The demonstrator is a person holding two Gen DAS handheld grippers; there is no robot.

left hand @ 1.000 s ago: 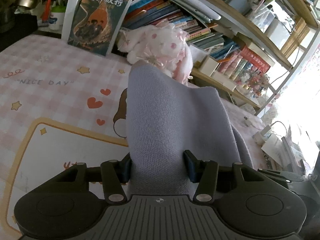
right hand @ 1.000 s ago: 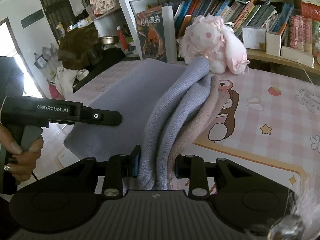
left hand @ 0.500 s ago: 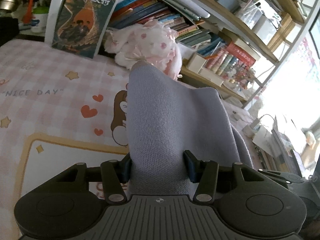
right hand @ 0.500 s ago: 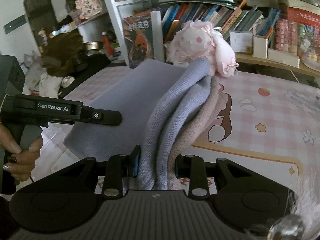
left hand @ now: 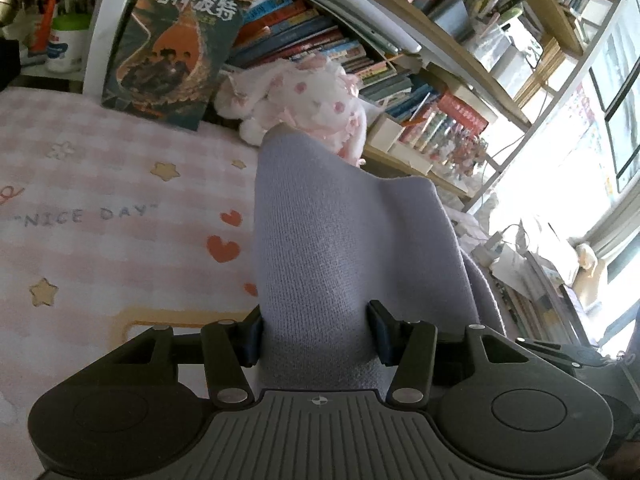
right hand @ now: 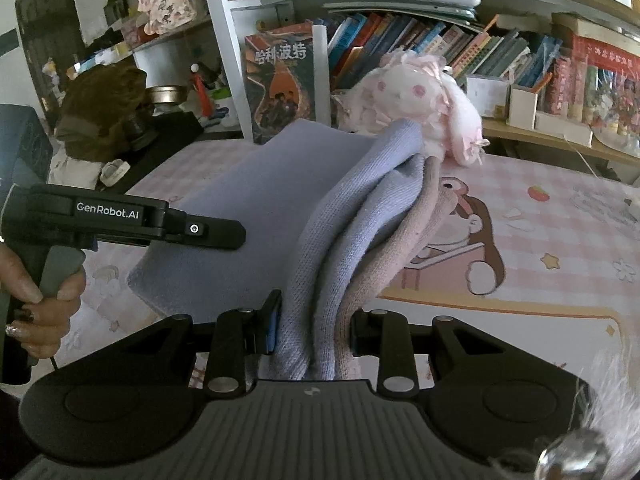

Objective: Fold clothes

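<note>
**Both hand-held grippers clamped on the lavender knit above the desk**

At the far left of the right wrist view, your left hand [right hand: 38, 300] wraps the grip of the left hand-held gripper [right hand: 216, 233], whose dark body, marked "GenRobot.AI", reaches rightward over the knit garment [right hand: 256, 200]. In its own camera, your left hand-held gripper [left hand: 316, 330] has its jaws closed in on a thick bunch of the lavender knit garment [left hand: 344, 240]; the cloth fills the gap between the fingers and rises away from them in a broad, smooth sheet.

Left of the cloth in that view lies the pink checked mat [left hand: 100, 208] covering the desk, printed with "NICE DAY", stars and hearts. Behind it a book with a dark illustrated cover [left hand: 176, 44] stands upright against the white shelf post [left hand: 106, 28], and a pink-and-white plush toy [left hand: 304, 96] sits just beside the book, in front of the crowded bookshelf [left hand: 360, 52].

Moving right, your right hand-held gripper [right hand: 314, 328] is likewise closed on the garment, pinching several gathered folds: lavender layers on the left and a pinkish layer [right hand: 404, 248] against the right finger. The folds run up from the jaws toward the plush toy [right hand: 420, 108]. The garment stretches between your two grippers, lifted at the gripped ends, while its flat middle part spreads toward the book [right hand: 280, 80].

To the right, the mat [right hand: 560, 232] shows a cartoon figure with brown hair [right hand: 480, 240], a strawberry and more stars.
</note>
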